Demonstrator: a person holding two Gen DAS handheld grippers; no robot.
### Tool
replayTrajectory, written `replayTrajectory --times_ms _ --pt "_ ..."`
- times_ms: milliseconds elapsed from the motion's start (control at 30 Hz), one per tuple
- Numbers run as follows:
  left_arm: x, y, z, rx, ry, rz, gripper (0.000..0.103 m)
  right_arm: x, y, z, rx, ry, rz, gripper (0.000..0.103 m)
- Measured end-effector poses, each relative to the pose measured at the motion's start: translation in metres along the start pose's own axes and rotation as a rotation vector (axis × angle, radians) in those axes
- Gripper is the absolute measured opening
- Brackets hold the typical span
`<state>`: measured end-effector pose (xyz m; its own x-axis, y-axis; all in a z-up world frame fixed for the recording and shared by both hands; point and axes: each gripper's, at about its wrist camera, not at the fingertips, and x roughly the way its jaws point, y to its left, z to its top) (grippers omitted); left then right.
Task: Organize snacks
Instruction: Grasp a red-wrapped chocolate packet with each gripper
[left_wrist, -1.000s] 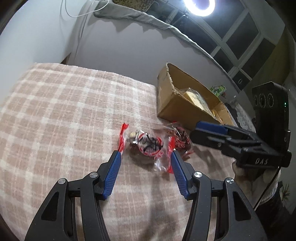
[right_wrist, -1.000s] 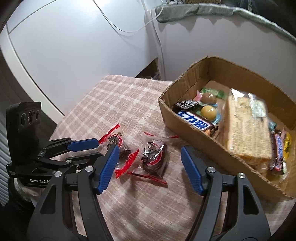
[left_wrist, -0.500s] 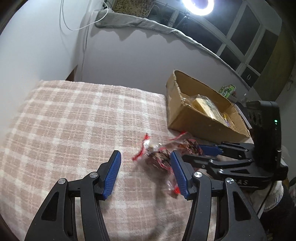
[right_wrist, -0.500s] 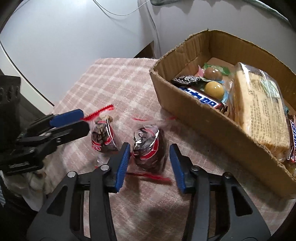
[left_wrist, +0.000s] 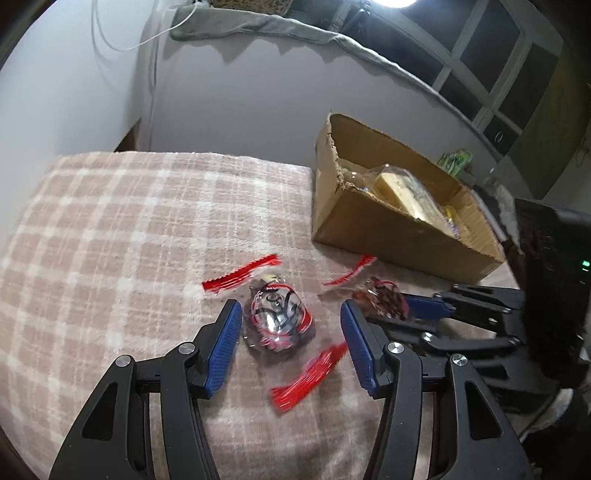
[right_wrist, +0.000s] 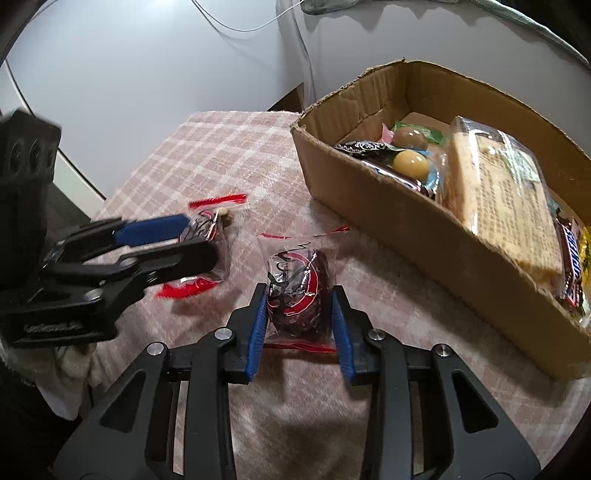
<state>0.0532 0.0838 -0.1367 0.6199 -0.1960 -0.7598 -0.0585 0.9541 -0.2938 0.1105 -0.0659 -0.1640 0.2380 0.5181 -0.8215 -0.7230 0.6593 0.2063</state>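
Two snack packets lie on the plaid blanket (right_wrist: 236, 155): your right gripper (right_wrist: 298, 314) has just been closing on one packet (right_wrist: 297, 291), apparently pinched, cardboard box (right_wrist: 369, 206) at two o'clock, while your left gripper (left_wrist: 291, 343) stands wide around the other packet (left_wrist: 277, 321).

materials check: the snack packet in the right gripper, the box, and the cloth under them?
Snack packet: thin clear plastic film, glossy; glare and creases show, with red printed, serrated sealed ends. Box: brown corrugated cardboard, matte; its torn rim shows a ragged edge. Cloth: soft woven or fleecy fabric in pink and cream plaid, with a fuzzy nap; the exact fibre is unclear.
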Motion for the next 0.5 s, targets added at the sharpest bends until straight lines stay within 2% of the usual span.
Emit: replayTrajectory --times_ms 233,300,333,500 --pt "0.016 -0.007 -0.007 0.066 0.025 0.068 0.054 -0.002 -0.001 -0.002 -0.016 -0.005 -0.022 0.035" --pt "0.018 -0.008 -0.007 0.078 0.017 0.081 0.05 -0.002 0.001 -0.002 -0.024 -0.008 -0.03 0.035" --pt "0.017 -0.009 -0.007 0.083 0.012 0.082 0.047 -0.002 0.002 -0.002 -0.03 -0.009 -0.033 0.034" --pt "0.015 -0.007 -0.009 0.086 -0.004 0.074 0.045 -0.002 0.007 -0.003 -0.051 -0.016 -0.048 0.034"
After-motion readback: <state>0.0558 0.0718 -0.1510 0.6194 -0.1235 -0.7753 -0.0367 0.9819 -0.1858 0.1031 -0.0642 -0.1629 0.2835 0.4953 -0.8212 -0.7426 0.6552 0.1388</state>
